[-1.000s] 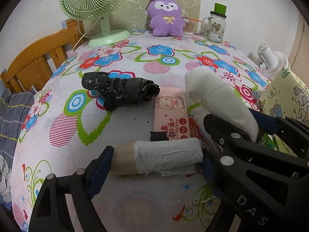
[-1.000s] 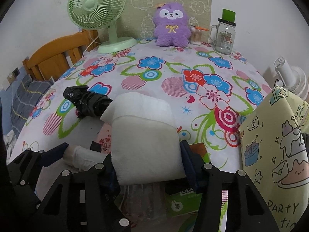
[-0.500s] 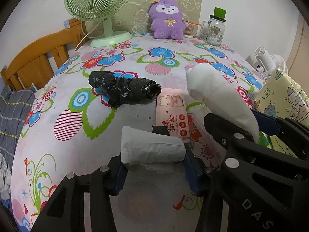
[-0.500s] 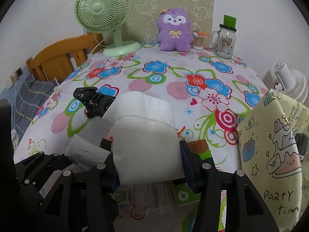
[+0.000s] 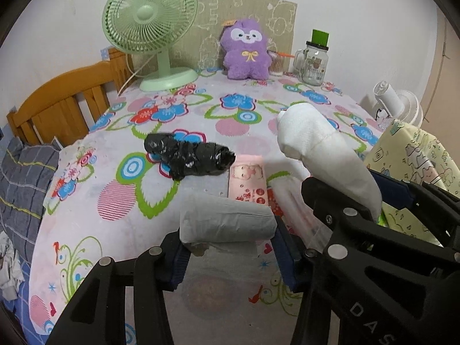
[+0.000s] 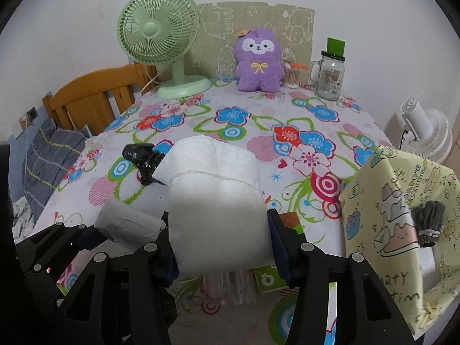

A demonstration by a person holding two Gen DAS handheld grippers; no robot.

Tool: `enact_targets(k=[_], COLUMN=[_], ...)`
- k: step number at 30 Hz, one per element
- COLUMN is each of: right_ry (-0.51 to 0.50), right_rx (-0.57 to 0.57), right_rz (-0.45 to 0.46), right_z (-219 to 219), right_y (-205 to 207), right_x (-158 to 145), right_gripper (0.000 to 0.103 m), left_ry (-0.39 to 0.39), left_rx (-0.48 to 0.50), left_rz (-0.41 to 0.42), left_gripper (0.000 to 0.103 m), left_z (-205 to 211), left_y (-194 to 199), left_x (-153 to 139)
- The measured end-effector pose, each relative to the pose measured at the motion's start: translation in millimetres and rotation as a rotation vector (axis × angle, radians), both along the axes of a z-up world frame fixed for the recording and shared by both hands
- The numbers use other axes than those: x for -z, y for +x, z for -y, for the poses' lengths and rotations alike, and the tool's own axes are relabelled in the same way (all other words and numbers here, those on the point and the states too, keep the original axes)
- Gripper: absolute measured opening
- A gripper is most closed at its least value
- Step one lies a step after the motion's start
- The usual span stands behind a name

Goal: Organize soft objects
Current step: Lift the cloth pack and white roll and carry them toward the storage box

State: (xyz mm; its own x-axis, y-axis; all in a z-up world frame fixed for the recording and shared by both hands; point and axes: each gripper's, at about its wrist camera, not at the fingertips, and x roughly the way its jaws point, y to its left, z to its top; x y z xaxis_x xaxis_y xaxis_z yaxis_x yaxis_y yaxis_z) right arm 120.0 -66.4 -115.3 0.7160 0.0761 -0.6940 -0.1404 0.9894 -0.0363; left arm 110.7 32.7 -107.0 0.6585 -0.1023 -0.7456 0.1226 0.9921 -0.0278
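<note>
My left gripper (image 5: 228, 254) is shut on a grey-white paper roll (image 5: 227, 222), held crosswise just above the flowered tablecloth (image 5: 86, 215). In the right wrist view that roll (image 6: 129, 225) shows at lower left. My right gripper (image 6: 220, 247) is shut on a thick white folded tissue bundle (image 6: 215, 201), lifted off the table; the same bundle (image 5: 322, 155) sticks up at right in the left wrist view. A black plastic bag roll (image 5: 187, 158) and a pink tissue pack (image 5: 248, 182) lie on the cloth beyond the roll. A purple plush toy (image 5: 247, 50) stands at the far edge.
A yellow "party time" gift bag (image 6: 402, 224) stands open at the right. A green desk fan (image 6: 161, 43) and a glass mug jar (image 6: 329, 76) stand at the back. A wooden chair (image 5: 60, 106) is at left, a white fan (image 6: 425, 132) at right. A green packet (image 6: 267, 279) lies under the bundle.
My left gripper closed on the paper roll and lifted it off the cloth. My right gripper rose slightly with the white bundle still in it.
</note>
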Motion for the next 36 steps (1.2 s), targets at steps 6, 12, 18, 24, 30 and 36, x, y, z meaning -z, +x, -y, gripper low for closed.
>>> enact_targets(k=[6, 12, 18, 24, 30, 36], right_ry=[0.004, 0.007, 0.006, 0.015, 0.018, 0.022], right_rx=[0.003, 0.004, 0.006, 0.014, 0.023, 0.031], right_rz=[0.029, 0.057, 0.085, 0.099, 0.115, 0.128], right_z=[2, 4, 7, 14, 22, 33], right_y=[-7, -15, -23, -28, -34, -38], right_x=[-12, -24, -35, -43, -50, -58], right_gripper=[0.055, 0.055, 0.055, 0.055, 0.055, 0.055], left_ry=[0.011, 0.016, 0.012, 0.02, 0.025, 0.022], left_rx=[0.008, 0.014, 0.011, 0.018, 0.028, 0.041], left_rz=[0.036, 0.071, 0.099, 0.119, 0.138, 0.154], left_gripper=[0.053, 0.054, 0.054, 0.054, 0.054, 0.054], left_z=[5, 8, 12, 18, 26, 36], left_y=[-6, -13, -18, -22, -25, -27], left_x=[-13, -25, -35, -42, -50, -55])
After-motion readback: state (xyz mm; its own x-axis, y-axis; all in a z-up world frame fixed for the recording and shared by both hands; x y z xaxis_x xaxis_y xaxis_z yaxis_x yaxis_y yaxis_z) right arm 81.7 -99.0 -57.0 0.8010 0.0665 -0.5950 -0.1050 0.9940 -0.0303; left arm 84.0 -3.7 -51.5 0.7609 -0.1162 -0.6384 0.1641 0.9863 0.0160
